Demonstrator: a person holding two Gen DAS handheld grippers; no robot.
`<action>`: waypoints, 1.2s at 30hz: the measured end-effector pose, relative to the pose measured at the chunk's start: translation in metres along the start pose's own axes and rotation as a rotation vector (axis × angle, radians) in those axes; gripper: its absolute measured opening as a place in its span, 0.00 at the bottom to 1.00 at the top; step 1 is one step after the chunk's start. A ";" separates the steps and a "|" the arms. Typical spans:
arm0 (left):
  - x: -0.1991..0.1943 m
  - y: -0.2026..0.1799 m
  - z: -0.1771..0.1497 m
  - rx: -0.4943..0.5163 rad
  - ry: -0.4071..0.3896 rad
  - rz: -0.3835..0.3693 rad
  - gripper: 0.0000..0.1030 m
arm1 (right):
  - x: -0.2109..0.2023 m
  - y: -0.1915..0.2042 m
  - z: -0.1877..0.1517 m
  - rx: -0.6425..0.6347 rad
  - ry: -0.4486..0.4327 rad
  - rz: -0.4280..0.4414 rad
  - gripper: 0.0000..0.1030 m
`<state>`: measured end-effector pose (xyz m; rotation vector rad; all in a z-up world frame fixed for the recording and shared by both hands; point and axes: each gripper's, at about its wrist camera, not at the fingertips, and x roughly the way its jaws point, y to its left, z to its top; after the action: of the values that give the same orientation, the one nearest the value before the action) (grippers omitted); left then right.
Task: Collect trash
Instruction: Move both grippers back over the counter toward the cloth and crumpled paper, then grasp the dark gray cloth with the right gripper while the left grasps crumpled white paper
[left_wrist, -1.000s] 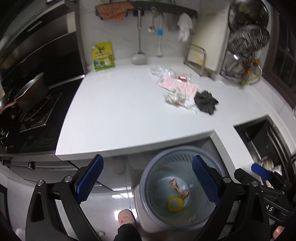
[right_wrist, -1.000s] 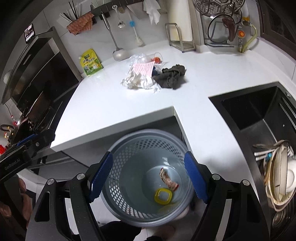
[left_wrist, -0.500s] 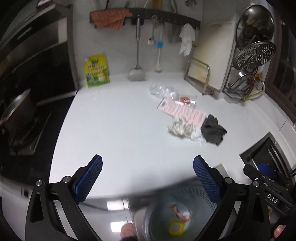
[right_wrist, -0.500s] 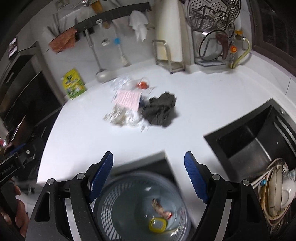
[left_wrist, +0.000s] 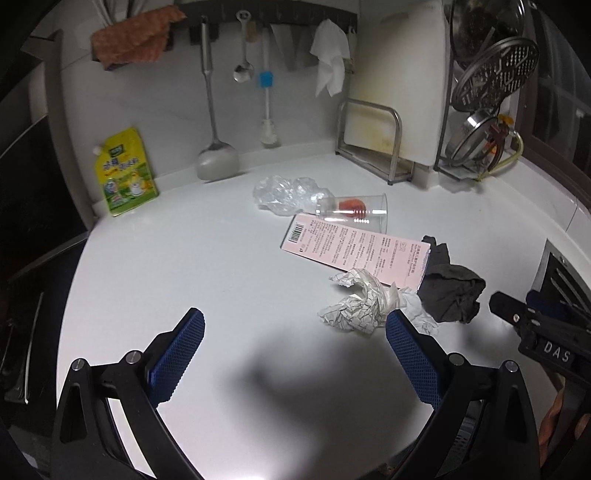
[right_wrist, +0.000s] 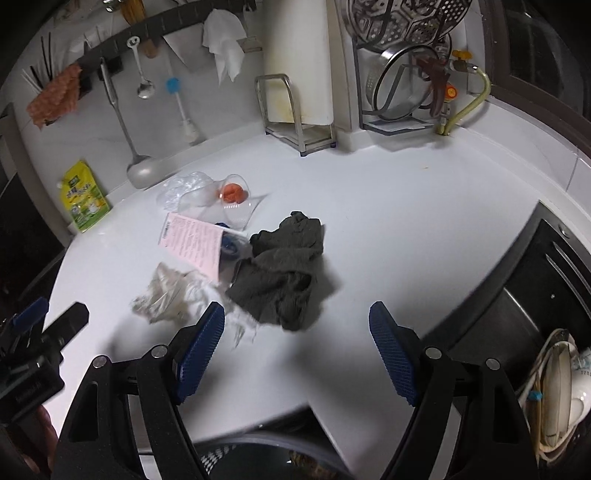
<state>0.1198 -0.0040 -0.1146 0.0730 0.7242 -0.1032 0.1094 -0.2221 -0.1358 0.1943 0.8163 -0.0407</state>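
White counter (left_wrist: 184, 258) now fills both views; bin (right_wrist: 258, 454) has dropped to the bottom edge. Left gripper (left_wrist: 295, 354) and right gripper (right_wrist: 297, 350) both empty, jaws apart, closing on crumpled paper (left_wrist: 364, 306) and dark cloth (right_wrist: 284, 273) mid-counter. Next pickup looks imminent.

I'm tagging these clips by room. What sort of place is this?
A home kitchen, most likely. Cooking utensils hang on a wall rail above a white countertop, a sink holding dishes is set into it, and pot lids sit in a rack in the corner.
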 end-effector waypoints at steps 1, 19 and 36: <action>0.006 -0.001 0.001 0.008 0.003 -0.004 0.94 | 0.006 0.000 0.003 0.000 0.003 0.000 0.75; 0.049 0.004 0.001 -0.004 0.065 -0.063 0.94 | 0.090 0.005 0.027 -0.029 0.090 -0.001 0.75; 0.047 -0.005 0.002 -0.008 0.060 -0.155 0.94 | 0.068 -0.023 0.030 0.065 0.030 0.002 0.27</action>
<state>0.1552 -0.0121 -0.1443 0.0126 0.7896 -0.2473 0.1751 -0.2474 -0.1694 0.2569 0.8449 -0.0629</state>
